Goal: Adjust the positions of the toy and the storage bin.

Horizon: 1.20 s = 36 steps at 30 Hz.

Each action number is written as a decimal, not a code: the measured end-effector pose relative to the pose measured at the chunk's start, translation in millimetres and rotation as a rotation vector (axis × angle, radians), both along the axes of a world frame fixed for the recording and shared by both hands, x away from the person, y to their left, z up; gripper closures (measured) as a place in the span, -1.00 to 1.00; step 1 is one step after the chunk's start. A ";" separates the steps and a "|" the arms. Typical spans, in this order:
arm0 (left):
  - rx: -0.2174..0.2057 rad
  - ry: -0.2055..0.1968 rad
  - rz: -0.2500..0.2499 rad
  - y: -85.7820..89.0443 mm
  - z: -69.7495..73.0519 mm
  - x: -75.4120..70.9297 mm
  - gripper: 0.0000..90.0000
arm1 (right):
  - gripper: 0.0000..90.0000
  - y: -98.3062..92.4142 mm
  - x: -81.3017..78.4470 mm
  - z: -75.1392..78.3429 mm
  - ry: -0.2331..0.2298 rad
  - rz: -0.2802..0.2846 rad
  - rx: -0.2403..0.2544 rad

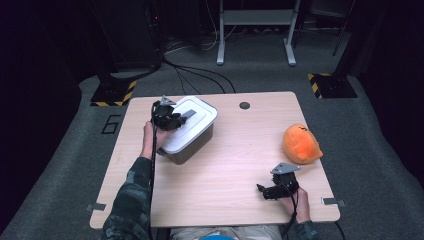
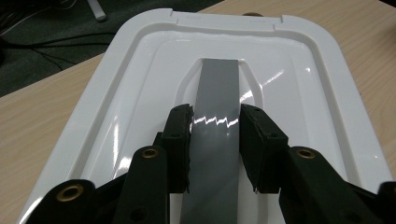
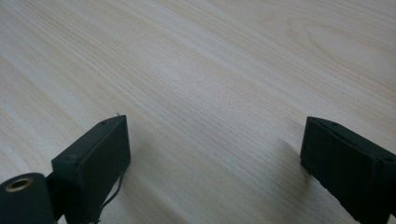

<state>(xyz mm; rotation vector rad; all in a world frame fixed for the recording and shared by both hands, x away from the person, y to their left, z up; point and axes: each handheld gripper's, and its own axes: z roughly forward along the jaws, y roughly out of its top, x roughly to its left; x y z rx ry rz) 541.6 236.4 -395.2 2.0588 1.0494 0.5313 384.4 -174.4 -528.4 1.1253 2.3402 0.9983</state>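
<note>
The left claw (image 2: 215, 140) pinches the grey handle (image 2: 217, 93) on the white lid (image 2: 140, 60). The lid is not lifted yet. The right claw (image 3: 215, 154) rests wide over the counter (image 3: 210, 56).

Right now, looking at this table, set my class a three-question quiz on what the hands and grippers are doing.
1. True or false: the left gripper is shut on the grey handle of the box lid.
2. Which lies nearest the right gripper? A) the box B) the orange plush C) the table's hole
3. Fill in: the right gripper's fingers stand ____ over bare table.

Key: 1 true; 2 B; 3 open
</note>
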 end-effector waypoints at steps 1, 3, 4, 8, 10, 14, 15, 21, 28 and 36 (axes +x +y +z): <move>0.012 0.003 -0.008 0.0 0.7 0.3 0.43 | -0.83 0.0 0.1 -0.2 -0.003 -0.001 0.001; 0.007 0.004 -0.011 -1.6 1.1 0.4 0.44 | -0.83 0.1 0.1 -0.2 -0.003 -0.002 0.001; 0.024 0.009 -0.020 -1.5 2.2 0.3 0.45 | -0.83 0.1 0.1 -0.2 -0.004 -0.002 0.001; 0.037 0.018 -0.038 -3.4 3.9 -0.2 0.47 | -0.83 0.0 0.1 0.0 0.003 -0.001 0.002; 0.035 0.020 -0.044 -4.5 4.0 -0.7 0.47 | -0.83 -0.1 0.1 0.1 0.003 -0.001 0.000; 0.019 0.022 -0.049 -6.5 4.0 -1.8 0.47 | -0.83 -0.1 0.2 -0.1 0.004 0.000 0.005; 0.016 0.026 -0.056 -6.7 4.0 -2.0 0.48 | -0.83 0.0 0.2 -0.1 0.004 -0.001 0.005; 0.019 0.032 -0.086 -10.4 4.8 -3.7 0.48 | -0.83 0.0 0.2 0.0 0.009 -0.003 0.007; -0.005 0.052 -0.135 -12.9 3.9 -5.6 0.48 | -0.83 -0.3 0.5 -0.1 0.005 0.000 0.006; -0.024 0.062 -0.185 -19.3 3.6 -10.3 0.47 | -0.83 -0.7 0.8 -0.2 0.004 0.002 0.004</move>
